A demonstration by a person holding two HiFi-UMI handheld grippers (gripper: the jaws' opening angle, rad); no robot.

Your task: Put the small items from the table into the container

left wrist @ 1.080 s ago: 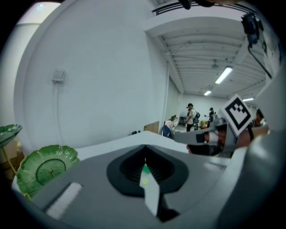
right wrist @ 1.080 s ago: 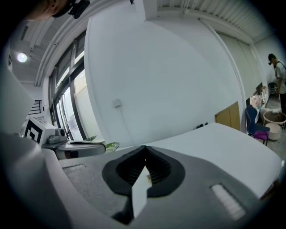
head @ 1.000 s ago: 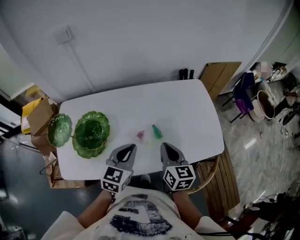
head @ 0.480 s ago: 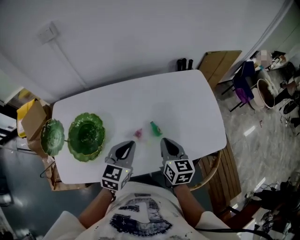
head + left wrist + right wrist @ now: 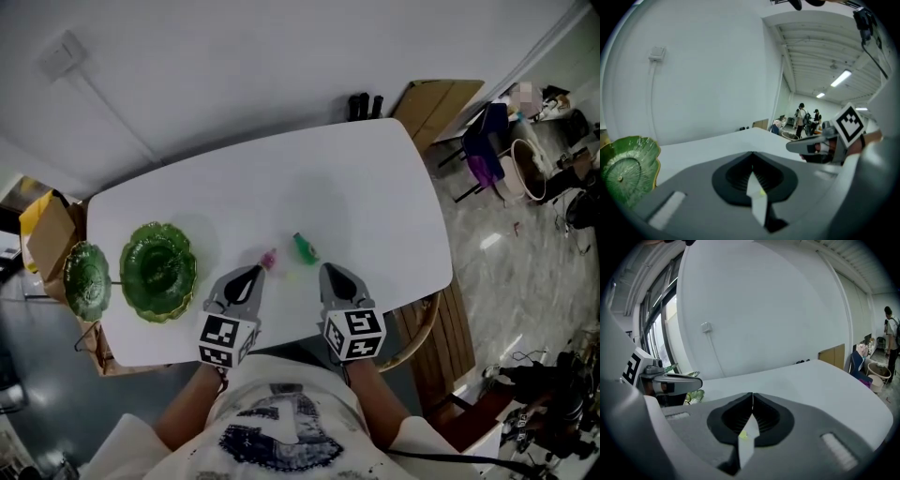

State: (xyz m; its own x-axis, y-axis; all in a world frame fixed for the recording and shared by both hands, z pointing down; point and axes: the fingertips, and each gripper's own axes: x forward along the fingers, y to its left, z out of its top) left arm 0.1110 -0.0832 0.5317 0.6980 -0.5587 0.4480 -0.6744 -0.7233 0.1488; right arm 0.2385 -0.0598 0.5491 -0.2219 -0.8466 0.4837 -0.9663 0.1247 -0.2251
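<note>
Fingers of my left gripper [image 5: 257, 271] and my right gripper [image 5: 326, 270] are clenched, with nothing between them, over the near edge of the table [image 5: 375, 187]. Just beyond their tips lie a pink item [image 5: 268, 258] and a green item [image 5: 304, 247]. The green dish [image 5: 157, 270] stands near the table's left edge.

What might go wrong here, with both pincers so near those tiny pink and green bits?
1. The left gripper and right gripper are both shut; unless they open, they would likely shove the bits, not grasp them.
2. The pink bit lies just off the left gripper's tip; a slip may flick it away.
3. The green bit lies close beside it, so grabbing one may knock the other.
</note>
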